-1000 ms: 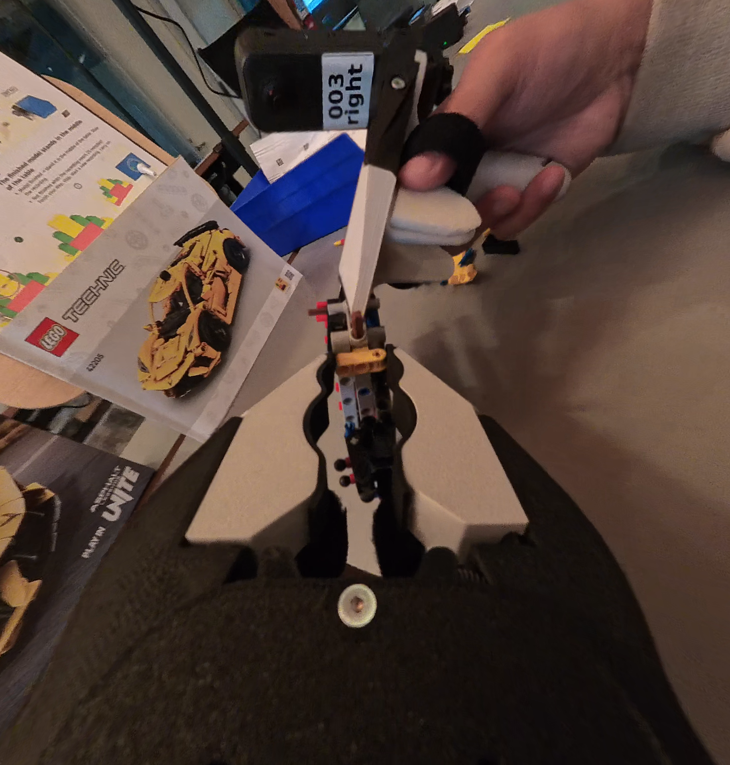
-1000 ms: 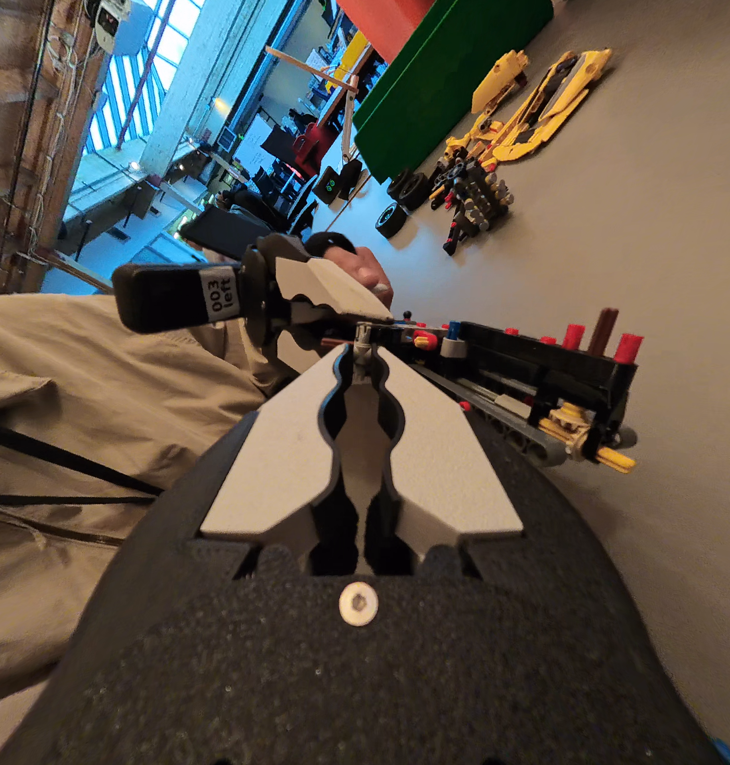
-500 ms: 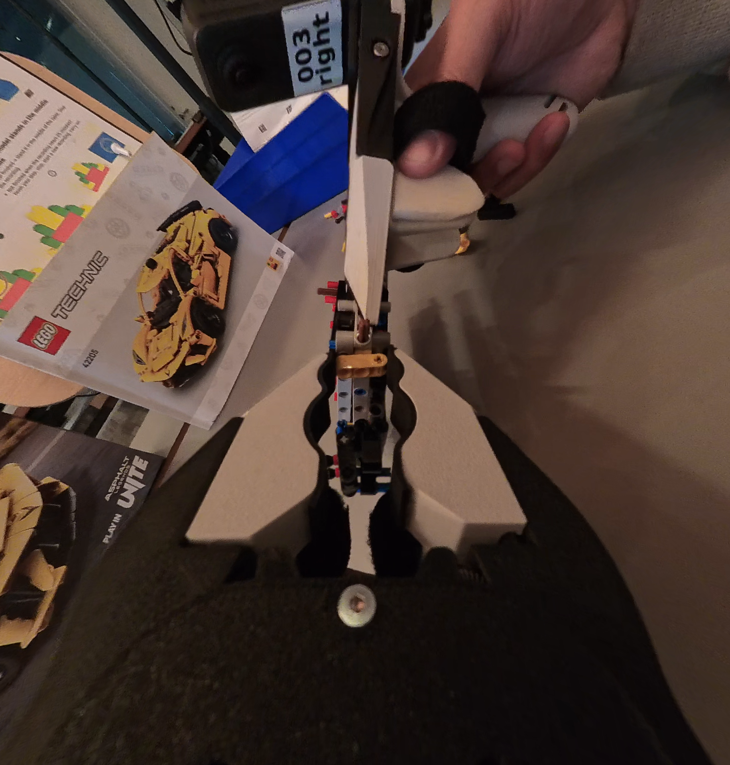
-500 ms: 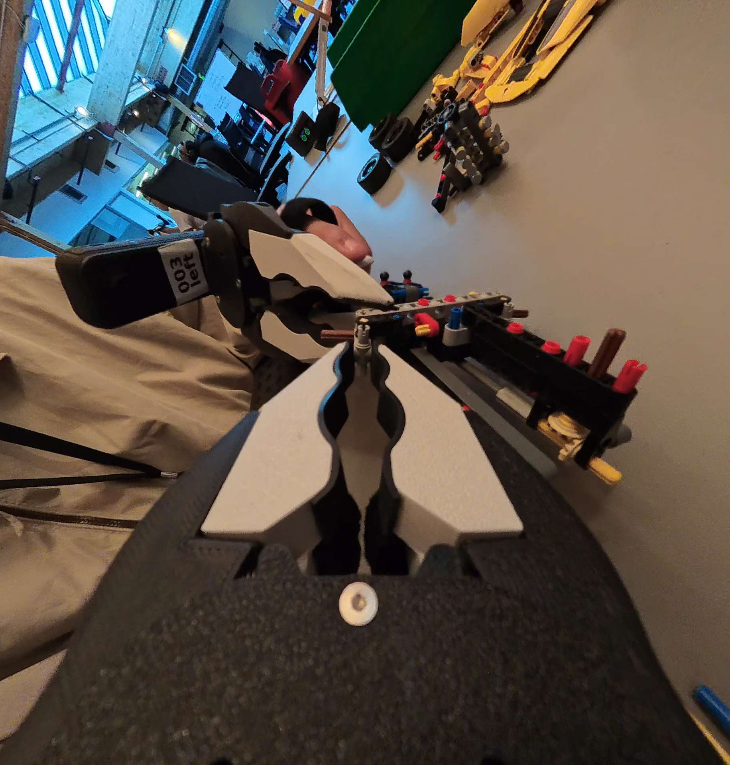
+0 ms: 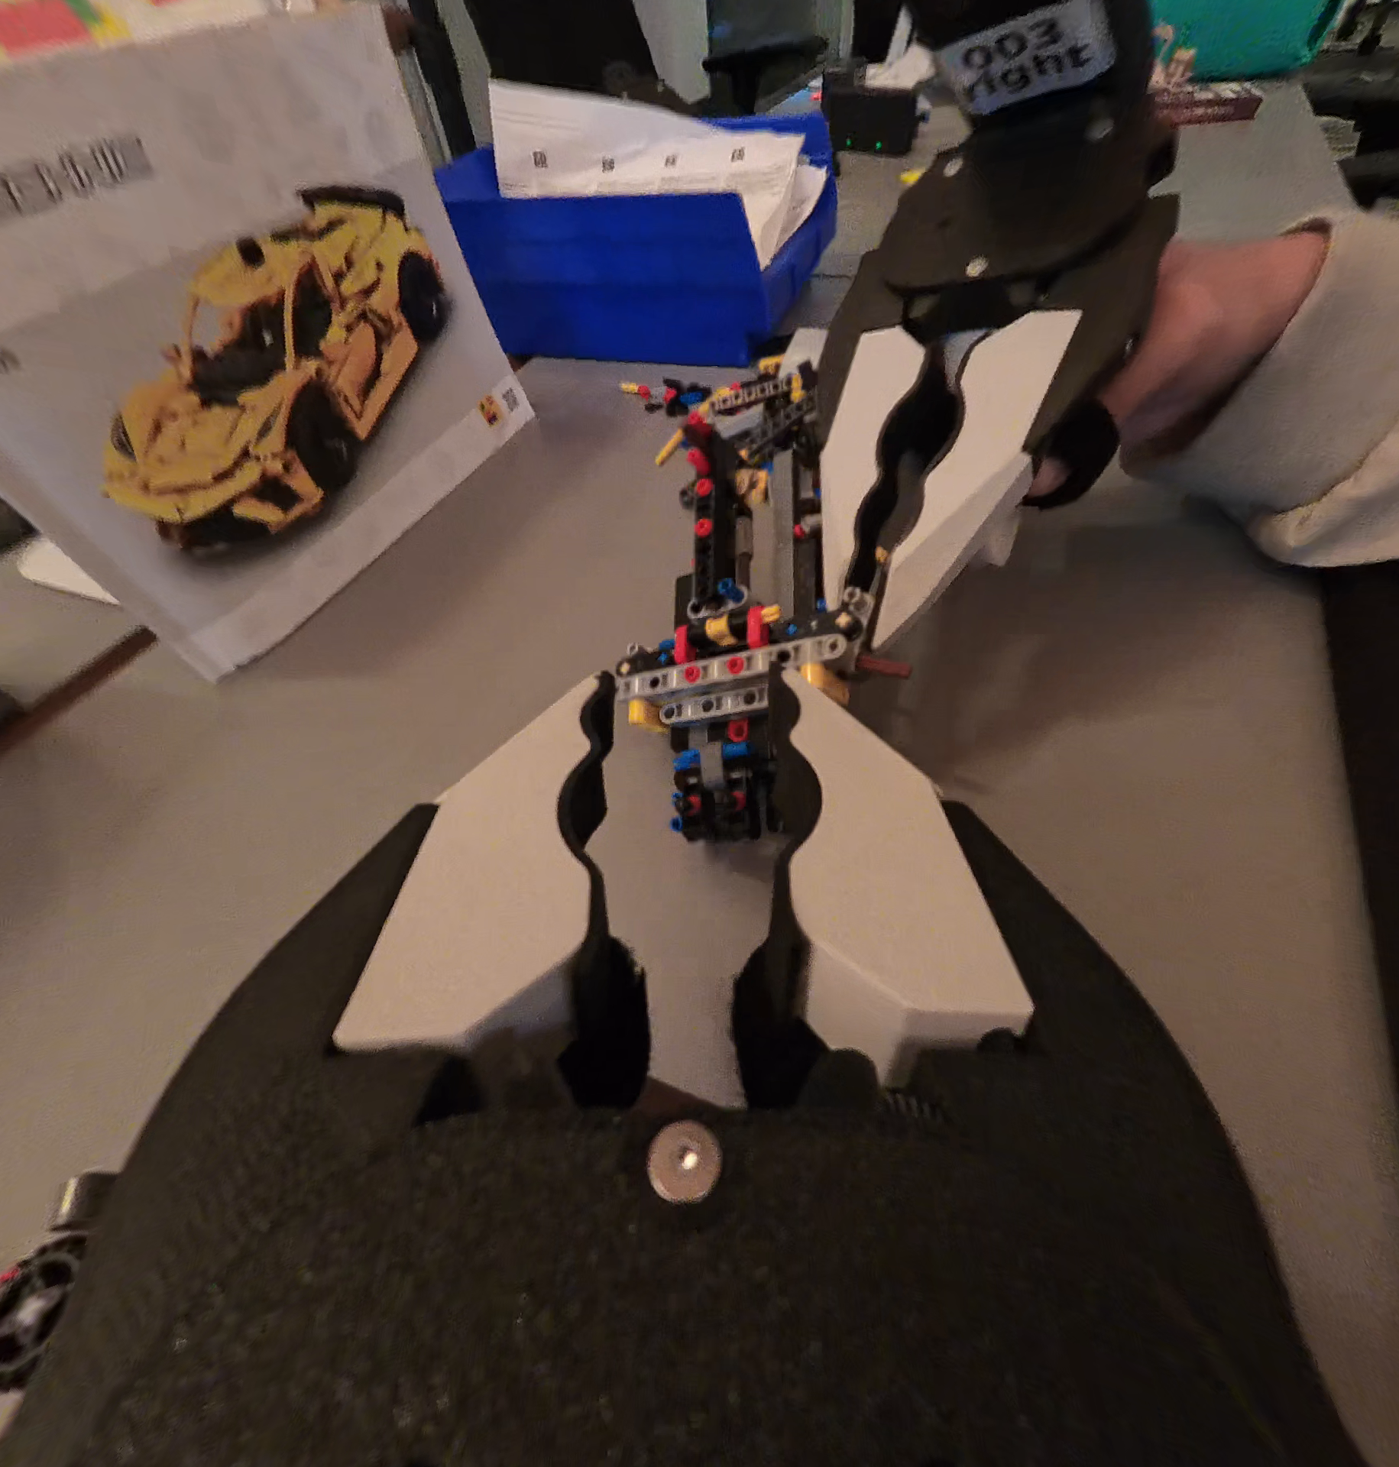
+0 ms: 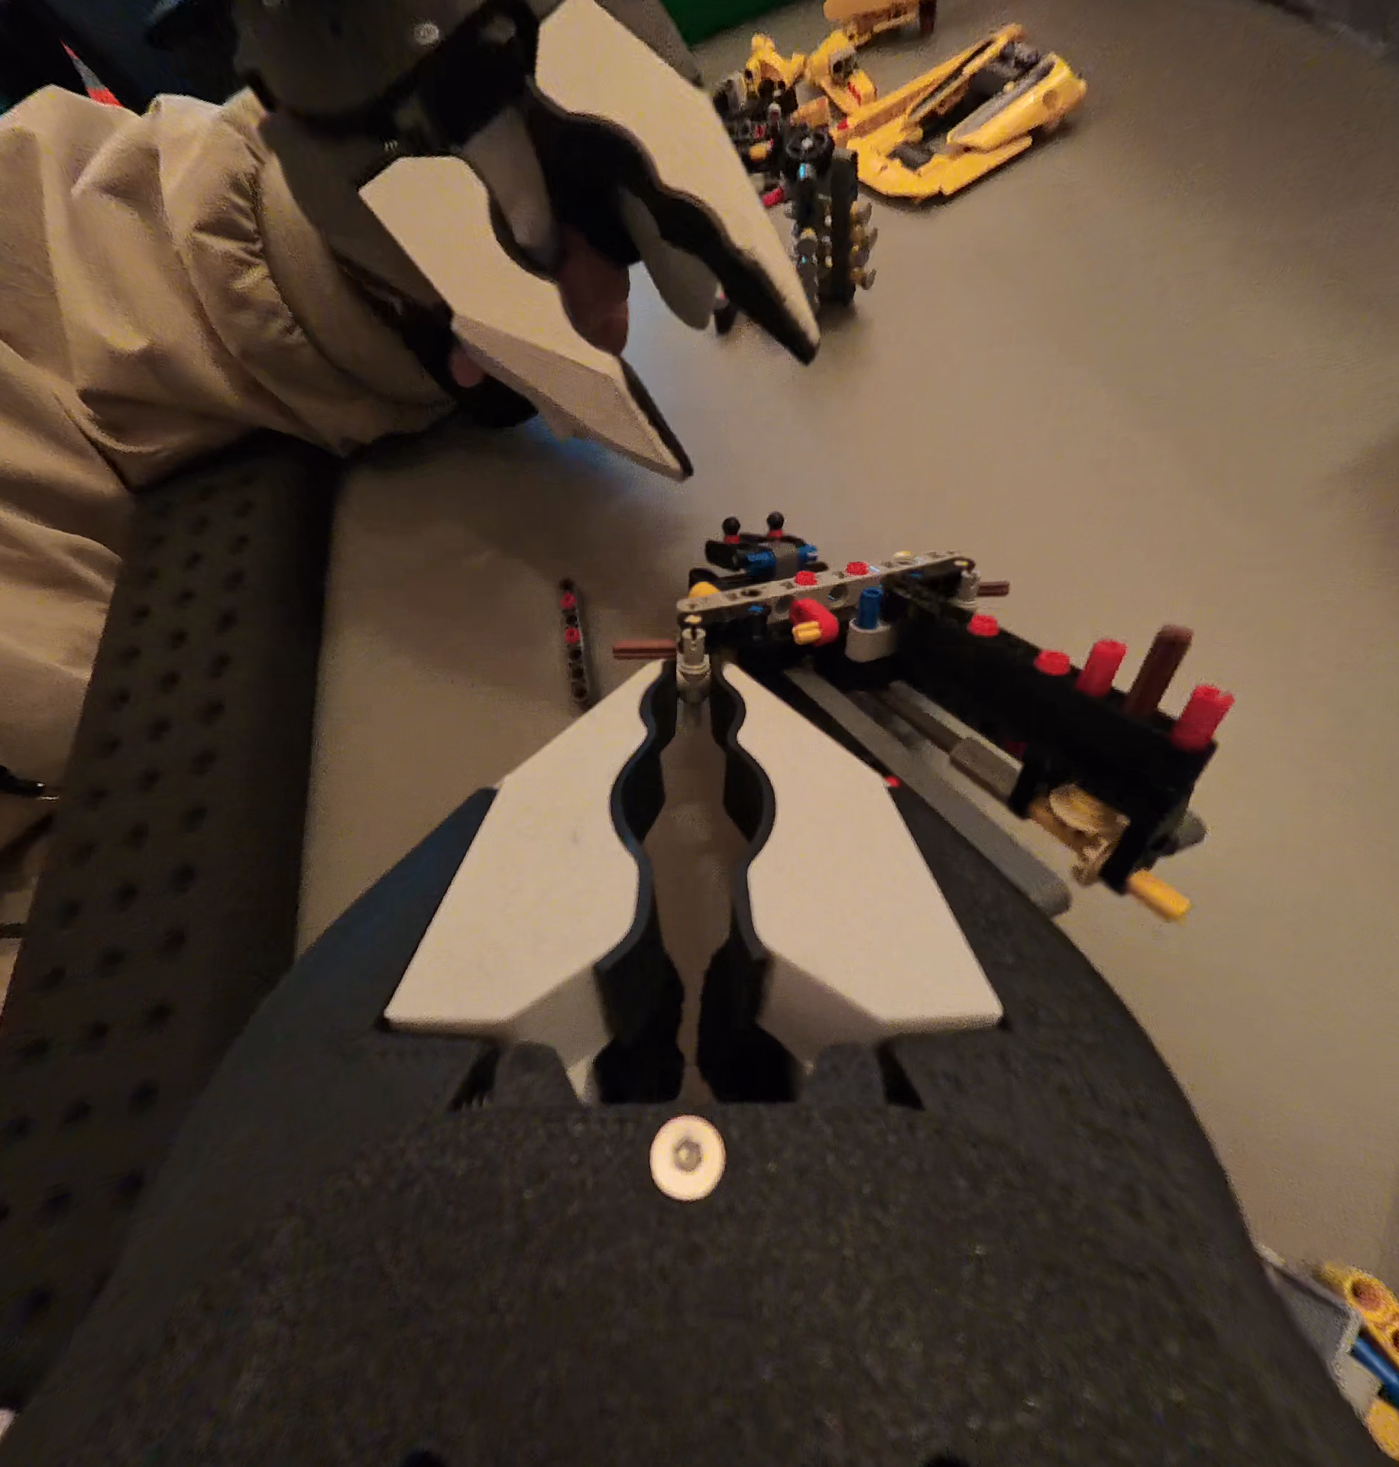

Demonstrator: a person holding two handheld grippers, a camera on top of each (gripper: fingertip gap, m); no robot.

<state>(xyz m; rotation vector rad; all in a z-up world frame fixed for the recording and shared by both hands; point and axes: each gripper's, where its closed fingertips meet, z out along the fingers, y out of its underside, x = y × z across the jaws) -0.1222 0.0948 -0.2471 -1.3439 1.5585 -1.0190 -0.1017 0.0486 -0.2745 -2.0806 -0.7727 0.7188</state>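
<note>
A long black and grey brick assembly [image 5: 720,540] with red, blue and yellow pins lies on the grey table [image 5: 362,794]; it also shows in the right wrist view [image 6: 997,683]. My left gripper [image 5: 696,691] is open and holds nothing, with its fingertips on either side of the assembly's near end. In the right wrist view the left gripper [image 6: 743,413] hangs open, above and apart from the assembly. My right gripper [image 6: 694,675] is shut on a small grey connector [image 6: 692,655] at the end of the assembly's grey cross beam. The right gripper [image 5: 867,611] also shows in the left wrist view, at the beam's right end.
A booklet [image 5: 227,357] showing a yellow car stands at the left, with a blue bin [image 5: 624,270] of papers behind it. Yellow car body parts [image 6: 958,119] and a black sub-assembly [image 6: 823,214] lie farther off. A loose black beam [image 6: 575,643] lies beside a black perforated mat [image 6: 164,714]. The tips of one gripper are about 6 cm away from the tips of the other.
My left gripper has opened, let go of the assembly and drawn back. The assembly has come down level onto the table. My right gripper stays shut on the grey connector.
</note>
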